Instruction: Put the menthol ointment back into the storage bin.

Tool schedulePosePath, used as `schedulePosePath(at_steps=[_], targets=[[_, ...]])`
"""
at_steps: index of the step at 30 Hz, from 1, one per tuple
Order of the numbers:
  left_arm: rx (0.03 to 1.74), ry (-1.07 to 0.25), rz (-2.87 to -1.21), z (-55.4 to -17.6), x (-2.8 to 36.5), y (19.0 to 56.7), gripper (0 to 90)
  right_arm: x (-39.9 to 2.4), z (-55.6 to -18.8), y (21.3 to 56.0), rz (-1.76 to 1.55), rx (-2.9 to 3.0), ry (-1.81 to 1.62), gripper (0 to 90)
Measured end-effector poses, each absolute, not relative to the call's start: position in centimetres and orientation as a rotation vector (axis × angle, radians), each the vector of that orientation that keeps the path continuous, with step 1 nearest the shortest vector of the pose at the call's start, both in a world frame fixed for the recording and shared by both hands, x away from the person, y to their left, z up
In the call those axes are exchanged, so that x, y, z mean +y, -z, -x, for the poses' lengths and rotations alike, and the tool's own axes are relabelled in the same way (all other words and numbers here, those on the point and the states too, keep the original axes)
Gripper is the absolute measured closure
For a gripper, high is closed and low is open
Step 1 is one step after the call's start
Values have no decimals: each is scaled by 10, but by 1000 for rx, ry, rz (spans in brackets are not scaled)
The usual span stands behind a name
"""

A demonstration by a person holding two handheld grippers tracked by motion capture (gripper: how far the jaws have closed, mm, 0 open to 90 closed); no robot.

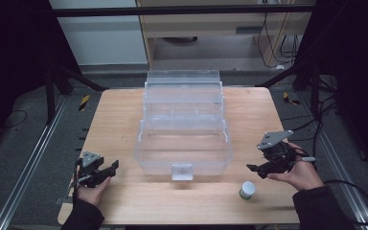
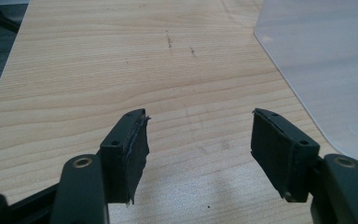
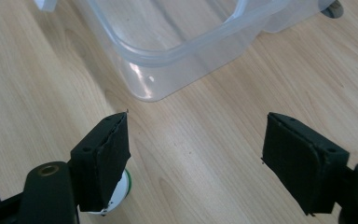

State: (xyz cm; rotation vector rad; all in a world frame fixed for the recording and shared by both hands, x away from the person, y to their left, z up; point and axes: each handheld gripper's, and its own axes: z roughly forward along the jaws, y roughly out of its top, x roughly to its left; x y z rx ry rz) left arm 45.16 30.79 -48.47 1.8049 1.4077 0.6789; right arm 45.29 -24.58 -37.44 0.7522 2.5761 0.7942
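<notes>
The small white jar point(image 1: 247, 189) stands on the desk point(image 1: 120, 120) just beside the open, empty right claw point(image 1: 258, 169), near the clear box point(image 1: 184, 155), likely for loading, while the left claw point(image 1: 109, 170) waits open.

A wooden table point(image 1: 124, 120) stands on grey floor point(image 1: 24, 143) — cables point(image 1: 287, 43) trail behind.

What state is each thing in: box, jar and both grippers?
Box: clear, open, tiers stepped back, looks empty.
Jar: upright on the table, white lid on, free of both grippers.
Left gripper: open, nothing between its jaws.
Right gripper: open, nothing between its jaws, jar just beside one of them.
</notes>
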Motion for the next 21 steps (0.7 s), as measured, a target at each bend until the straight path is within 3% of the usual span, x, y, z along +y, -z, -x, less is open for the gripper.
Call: schedulePosePath(at_steps=[21], targets=[[1403,-675,-1811,-452,308,485,358,-230,-447,377,-554,2787,-644,229]])
